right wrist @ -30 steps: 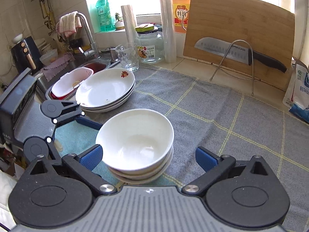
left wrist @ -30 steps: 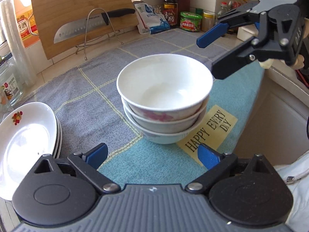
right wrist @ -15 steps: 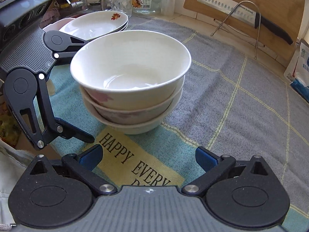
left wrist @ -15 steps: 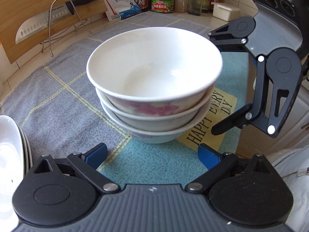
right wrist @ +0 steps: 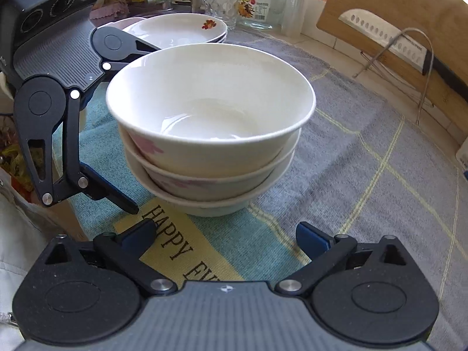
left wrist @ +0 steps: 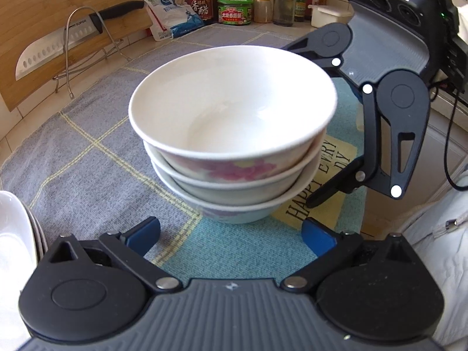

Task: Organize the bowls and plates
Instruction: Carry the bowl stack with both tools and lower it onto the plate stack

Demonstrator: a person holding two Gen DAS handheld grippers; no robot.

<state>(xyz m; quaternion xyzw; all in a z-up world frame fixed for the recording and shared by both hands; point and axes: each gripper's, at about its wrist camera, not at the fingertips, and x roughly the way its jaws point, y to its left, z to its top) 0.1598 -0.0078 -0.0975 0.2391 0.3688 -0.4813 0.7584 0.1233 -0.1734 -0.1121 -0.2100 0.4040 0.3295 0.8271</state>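
I see three nested bowls, the top one empty, standing on the cloth. My left gripper and right gripper sit just short of the bowls, jaws spread wide, holding nothing. Stacked plates lie behind the bowls, apart. Cloth right of the bowls lies bare.

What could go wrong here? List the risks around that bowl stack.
1. The stack of three bowls sits nested unevenly; squeezing only the top bowl might leave the lower two behind or tip them.
2. Both the left gripper and the right gripper stand open close by and could collide.
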